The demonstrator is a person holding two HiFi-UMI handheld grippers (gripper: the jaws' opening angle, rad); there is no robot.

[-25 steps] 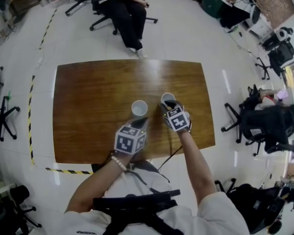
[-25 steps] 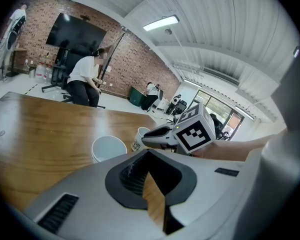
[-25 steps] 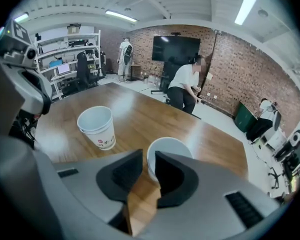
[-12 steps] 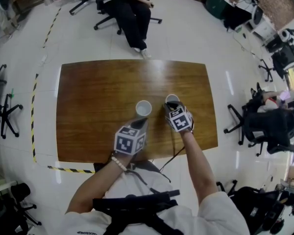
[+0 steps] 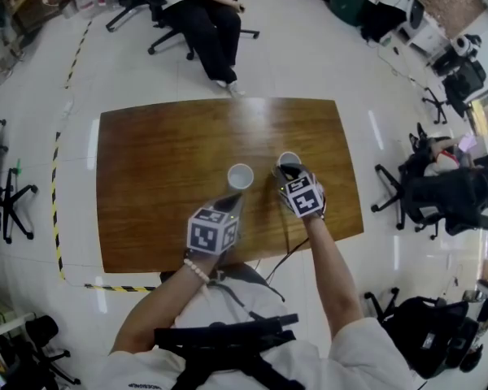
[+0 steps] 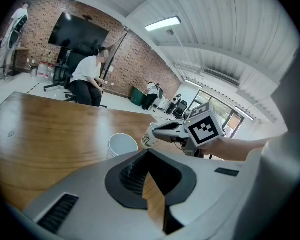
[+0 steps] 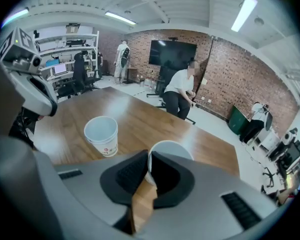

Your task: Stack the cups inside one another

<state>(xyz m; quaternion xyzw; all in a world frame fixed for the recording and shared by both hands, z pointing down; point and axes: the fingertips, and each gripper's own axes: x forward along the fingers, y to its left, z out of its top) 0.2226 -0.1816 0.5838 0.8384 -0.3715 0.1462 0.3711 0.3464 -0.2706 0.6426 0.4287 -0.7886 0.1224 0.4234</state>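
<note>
Two white paper cups are on the brown table (image 5: 146, 177). The free cup (image 5: 240, 175) (image 7: 101, 134) (image 6: 122, 145) stands upright, open end up. To its right, my right gripper (image 5: 289, 171) (image 7: 149, 166) is shut on the near rim of the second cup (image 5: 289, 161) (image 7: 171, 151), one jaw inside and one outside. That held cup (image 6: 149, 136) leans in the left gripper view; I cannot tell whether its base touches the table. My left gripper (image 5: 232, 204) (image 6: 148, 154) hovers just short of the free cup, shut with nothing in it.
The table's near edge (image 5: 228, 265) is just under my hands. A seated person (image 5: 199, 15) is beyond the far edge. Office chairs (image 5: 4, 201) stand on the white floor around the table. Yellow-black tape (image 5: 57, 218) marks the floor at left.
The left gripper has drifted slightly back from the free cup. The right gripper stays at its cup's rim. The whole head view has shifted a little.
</note>
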